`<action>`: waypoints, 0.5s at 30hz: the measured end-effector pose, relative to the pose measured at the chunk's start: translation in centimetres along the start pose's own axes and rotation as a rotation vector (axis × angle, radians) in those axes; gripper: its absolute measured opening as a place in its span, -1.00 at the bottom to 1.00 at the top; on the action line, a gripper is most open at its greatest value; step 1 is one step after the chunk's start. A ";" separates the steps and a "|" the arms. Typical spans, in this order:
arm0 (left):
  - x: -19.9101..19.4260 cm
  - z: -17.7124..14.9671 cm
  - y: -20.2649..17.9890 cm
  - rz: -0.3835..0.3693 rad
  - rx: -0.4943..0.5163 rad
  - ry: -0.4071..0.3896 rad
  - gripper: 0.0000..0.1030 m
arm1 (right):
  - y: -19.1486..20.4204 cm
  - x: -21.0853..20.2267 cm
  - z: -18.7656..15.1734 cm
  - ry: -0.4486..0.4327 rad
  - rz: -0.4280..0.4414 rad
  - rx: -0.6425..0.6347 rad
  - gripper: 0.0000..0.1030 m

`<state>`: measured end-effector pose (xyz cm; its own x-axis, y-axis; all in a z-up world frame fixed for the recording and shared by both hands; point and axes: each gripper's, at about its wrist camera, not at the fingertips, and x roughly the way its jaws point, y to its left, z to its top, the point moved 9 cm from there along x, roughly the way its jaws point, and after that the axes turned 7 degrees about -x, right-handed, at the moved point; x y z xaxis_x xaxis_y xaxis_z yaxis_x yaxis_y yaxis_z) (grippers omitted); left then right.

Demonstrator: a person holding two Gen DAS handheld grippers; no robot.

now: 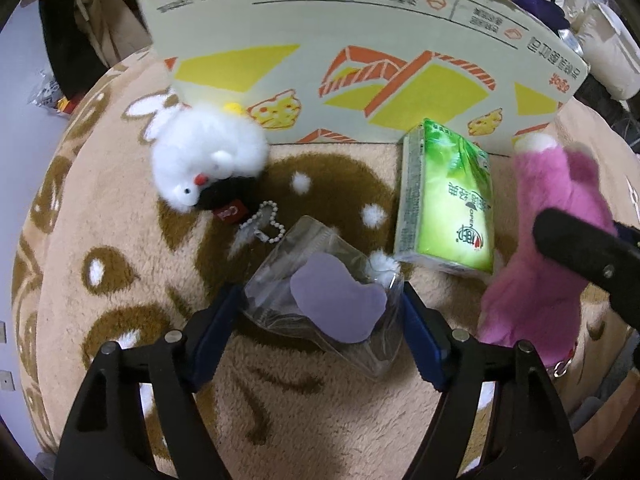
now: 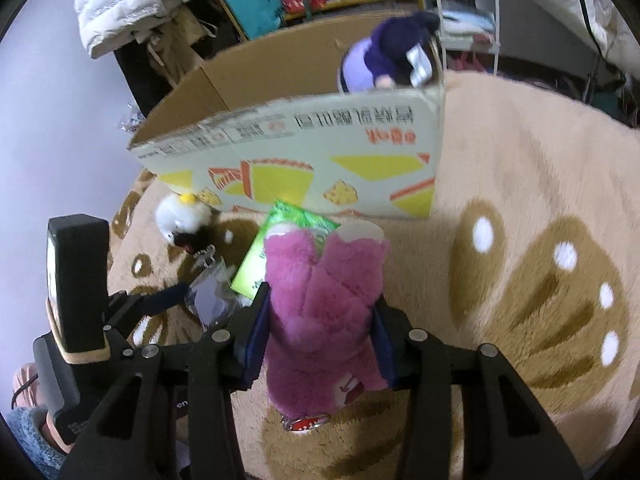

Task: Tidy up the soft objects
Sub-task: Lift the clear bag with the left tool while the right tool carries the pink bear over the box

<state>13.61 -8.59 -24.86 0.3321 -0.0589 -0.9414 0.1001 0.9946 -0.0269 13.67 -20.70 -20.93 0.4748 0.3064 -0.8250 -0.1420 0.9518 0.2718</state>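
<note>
White plush lies at left on the rug, near the box, its bead chain trailing toward the centre. Left tool straddles a clear bag with a purple piece inside; blue fingers touch both bag edges, so it is grasping the bag. Tissue pack lies just right of the bag, in front of the box wall. Right tool clenched on the pink plush, held upright, feet toward the box. Box stands open on the rug; purple plush sits inside at its far right corner.
</note>
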 end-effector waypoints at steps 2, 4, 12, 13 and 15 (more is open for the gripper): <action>-0.4 -0.1 0.1 0.010 -0.005 -0.012 0.50 | -0.1 -0.6 0.3 -0.026 -0.010 -0.014 -0.08; -1.1 0.0 0.4 0.028 -0.008 -0.036 0.50 | 0.0 -1.2 0.7 -0.058 -0.018 -0.027 -0.08; -4.9 1.0 1.8 0.039 -0.064 -0.176 0.50 | 0.3 -4.3 2.7 -0.202 -0.052 -0.090 -0.09; -5.6 1.2 1.8 0.037 -0.069 -0.203 0.50 | 0.5 -4.9 3.1 -0.229 -0.057 -0.099 -0.09; -6.9 1.8 1.3 0.041 -0.074 -0.255 0.50 | 0.6 -5.6 3.6 -0.276 -0.065 -0.109 -0.09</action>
<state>13.19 -7.05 -17.81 0.5606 -0.0286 -0.8276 0.0162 0.9996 -0.0235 14.05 -21.89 -14.33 0.7018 0.2441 -0.6692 -0.1891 0.9696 0.1553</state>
